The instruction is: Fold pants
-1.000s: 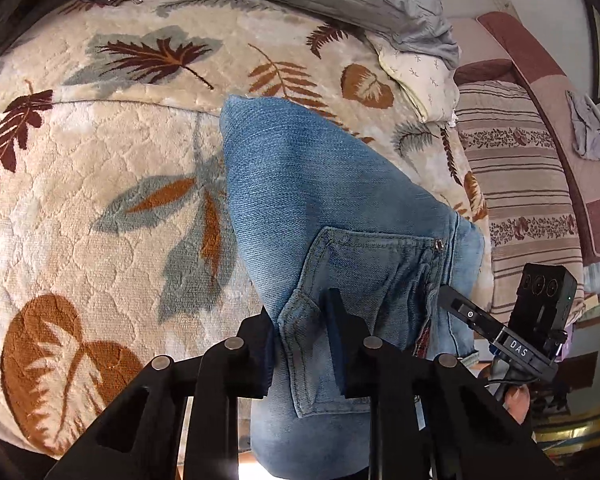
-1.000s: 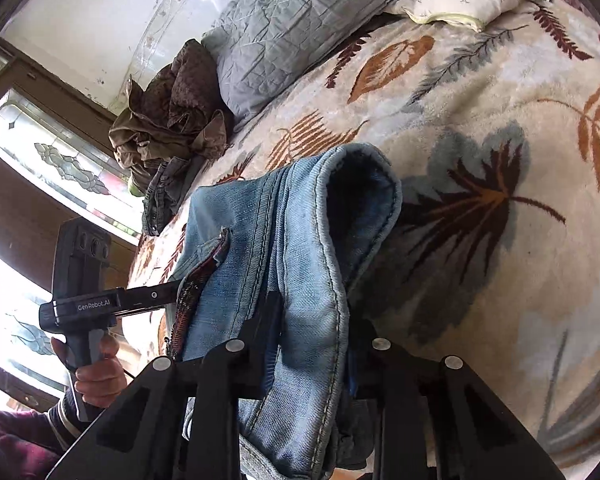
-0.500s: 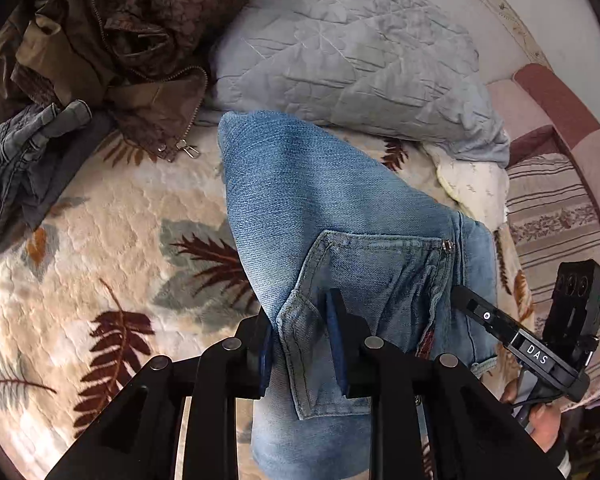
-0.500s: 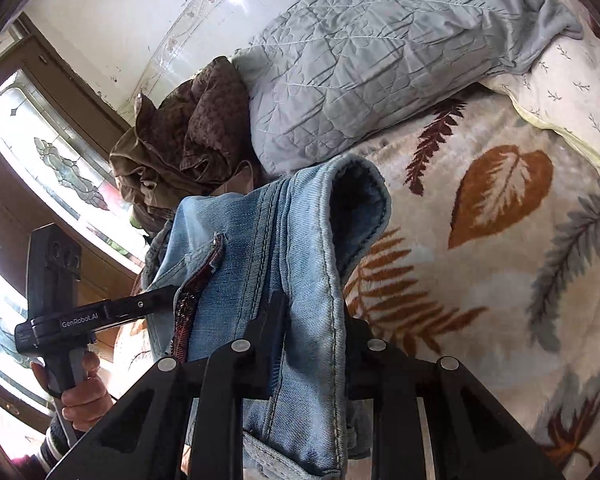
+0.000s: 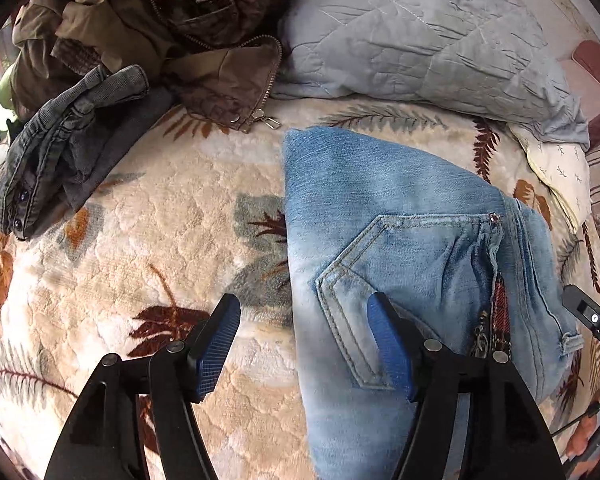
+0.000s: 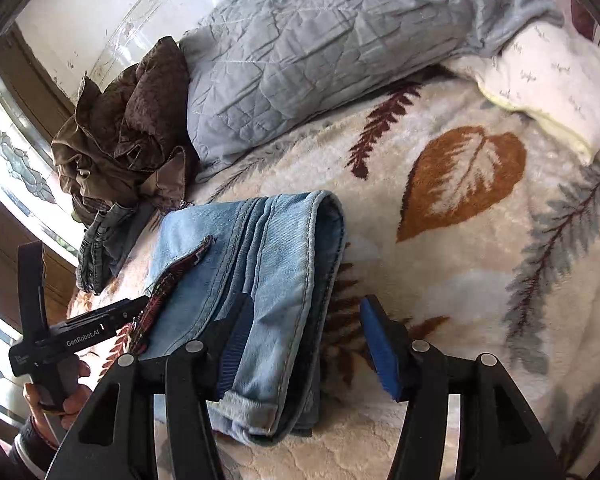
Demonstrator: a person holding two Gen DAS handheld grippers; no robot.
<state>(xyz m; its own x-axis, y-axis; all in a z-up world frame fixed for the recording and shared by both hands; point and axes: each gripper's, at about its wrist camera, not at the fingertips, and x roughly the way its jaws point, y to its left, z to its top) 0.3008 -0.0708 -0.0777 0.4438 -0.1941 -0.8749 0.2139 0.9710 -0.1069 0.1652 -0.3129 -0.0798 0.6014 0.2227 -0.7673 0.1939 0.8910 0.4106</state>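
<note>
The folded light blue jeans (image 5: 384, 248) lie flat on the leaf-patterned blanket (image 5: 148, 240), back pocket up. My left gripper (image 5: 304, 340) is open; its right finger rests on the pocket, its left finger stands over the blanket. In the right wrist view the jeans (image 6: 260, 264) show their folded edge and waistband. My right gripper (image 6: 306, 348) is open, its jaws standing on either side of the jeans' right edge. The left gripper's handle (image 6: 60, 332) shows at lower left there.
A grey quilted pillow (image 5: 412, 36) lies behind the jeans. A brown jacket (image 5: 148, 12) and dark grey jeans (image 5: 64, 148) are heaped at the back left. A white pillow (image 6: 552, 84) sits at the right. A window (image 6: 16, 168) is at the left.
Both grippers have opened and let go of the jeans, which have come down from the air to lie flat on the blanket.
</note>
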